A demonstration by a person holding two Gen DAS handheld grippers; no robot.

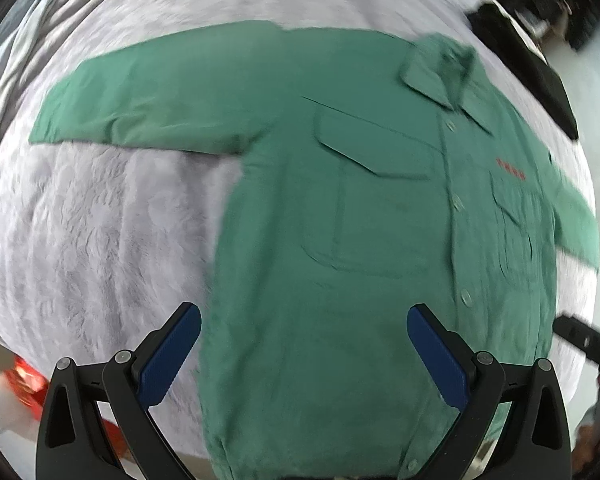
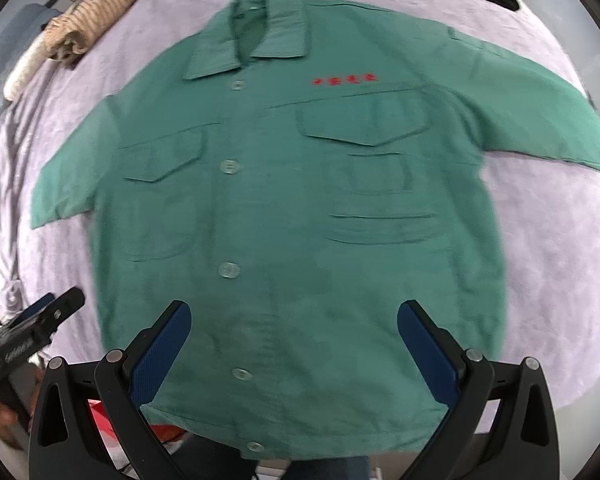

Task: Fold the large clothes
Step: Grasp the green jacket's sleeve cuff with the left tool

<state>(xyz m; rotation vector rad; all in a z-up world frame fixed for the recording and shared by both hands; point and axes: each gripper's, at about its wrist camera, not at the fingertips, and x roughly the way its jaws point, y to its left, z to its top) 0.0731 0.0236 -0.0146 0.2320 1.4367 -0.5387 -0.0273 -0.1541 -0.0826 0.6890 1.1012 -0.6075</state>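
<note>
A large green button-up shirt point(image 2: 284, 208) lies face up and spread flat on a lilac fleece bed cover point(image 2: 548, 272), collar away from me, both sleeves stretched out sideways. It has two flapped chest pockets and red lettering on the chest. In the left wrist view the same green shirt point(image 1: 340, 220) fills the middle, its long sleeve reaching far left. My left gripper point(image 1: 304, 344) hovers open above the shirt's lower left side, nothing between its blue pads. My right gripper point(image 2: 294, 340) is open above the hem near the button line, also empty. The left gripper point(image 2: 40, 328) shows at the right wrist view's lower left.
A folded striped beige cloth point(image 2: 84, 20) lies on the bed at the far left. A dark object point(image 1: 532, 72) rests at the bed's far right corner. A red item point(image 1: 24, 384) sits on the floor below the near edge. The lilac cover point(image 1: 92, 232) lies bare left of the shirt.
</note>
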